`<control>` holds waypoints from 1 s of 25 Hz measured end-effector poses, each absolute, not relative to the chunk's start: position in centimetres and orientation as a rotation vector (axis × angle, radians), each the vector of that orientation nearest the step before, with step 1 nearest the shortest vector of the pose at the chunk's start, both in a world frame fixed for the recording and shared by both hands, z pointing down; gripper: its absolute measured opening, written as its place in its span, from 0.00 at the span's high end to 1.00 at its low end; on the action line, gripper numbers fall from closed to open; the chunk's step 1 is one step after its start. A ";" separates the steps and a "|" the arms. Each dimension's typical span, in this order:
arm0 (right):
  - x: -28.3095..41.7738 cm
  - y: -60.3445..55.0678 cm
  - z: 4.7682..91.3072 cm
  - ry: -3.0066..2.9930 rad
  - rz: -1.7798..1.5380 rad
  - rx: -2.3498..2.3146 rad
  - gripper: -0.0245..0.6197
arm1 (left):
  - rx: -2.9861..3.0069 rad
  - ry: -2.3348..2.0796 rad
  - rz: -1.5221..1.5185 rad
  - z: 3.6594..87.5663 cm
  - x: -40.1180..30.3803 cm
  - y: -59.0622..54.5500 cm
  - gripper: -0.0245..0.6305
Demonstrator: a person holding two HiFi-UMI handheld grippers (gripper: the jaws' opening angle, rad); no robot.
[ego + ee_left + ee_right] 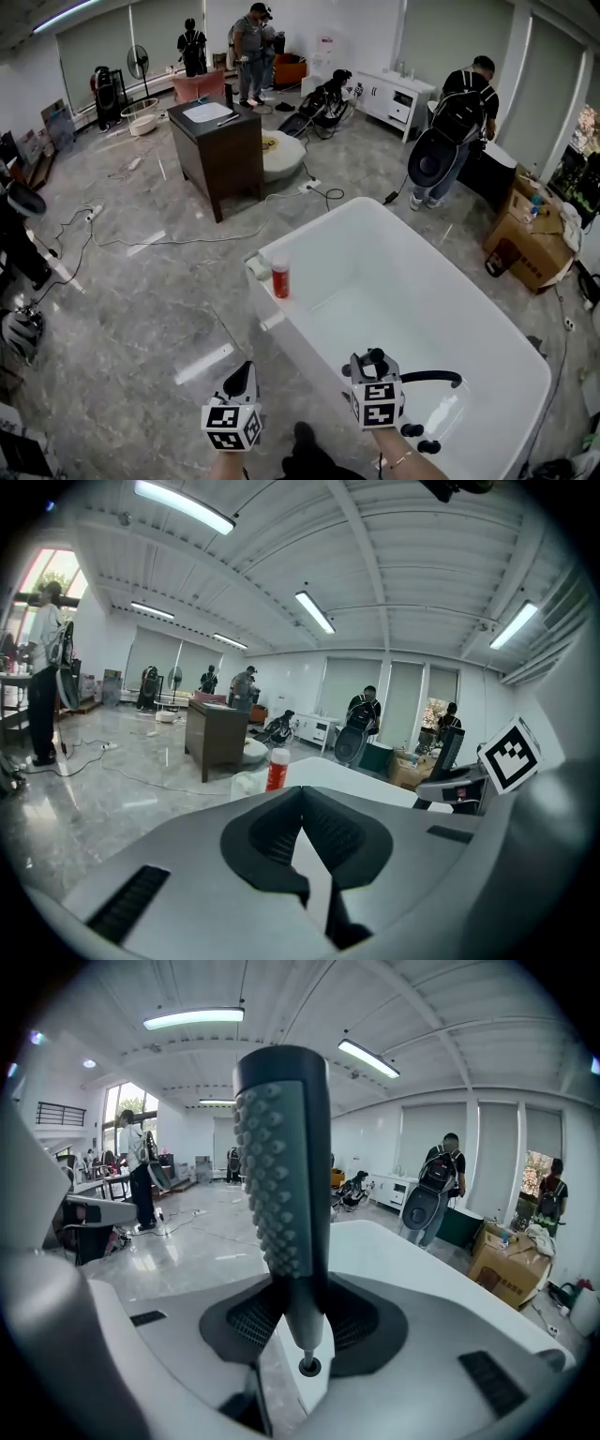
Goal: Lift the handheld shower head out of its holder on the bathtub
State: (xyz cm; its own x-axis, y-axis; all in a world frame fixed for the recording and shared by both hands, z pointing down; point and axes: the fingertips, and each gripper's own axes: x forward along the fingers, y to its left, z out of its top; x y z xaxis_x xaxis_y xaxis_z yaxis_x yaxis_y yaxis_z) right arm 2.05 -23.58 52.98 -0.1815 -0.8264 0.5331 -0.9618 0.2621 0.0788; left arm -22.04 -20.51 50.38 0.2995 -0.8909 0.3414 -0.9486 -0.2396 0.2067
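Note:
The black handheld shower head (281,1166) stands upright with its nubbed face to the left. My right gripper (300,1326) is shut on its lower stem. In the head view the shower head (374,357) pokes up from the right gripper (368,364), above the near end of the white bathtub (281,323). A black curved spout (433,378) and black knobs (420,439) sit on the tub's near rim; the holder is hidden. My left gripper (242,377) hovers outside the tub's left wall, jaws closed on nothing (301,810).
A red bottle (280,278) and a white roll (259,267) stand on the tub's far left corner. Beyond are a dark cabinet with a basin (217,141), floor cables (187,240), a cardboard box (530,246) and a person with a backpack (459,122).

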 end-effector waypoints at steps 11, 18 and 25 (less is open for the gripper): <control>2.6 -21.6 49.8 -2.088 0.352 1.634 0.75 | 2.214 -1.676 0.193 48.8 -22.1 -18.0 0.94; 2.4 -20.3 47.7 -2.117 0.337 1.640 0.75 | 2.212 -1.687 0.184 48.0 -22.3 -16.2 0.94; 2.5 -19.0 46.3 -2.133 0.313 1.656 0.75 | 2.211 -1.700 0.177 47.8 -22.5 -14.8 0.94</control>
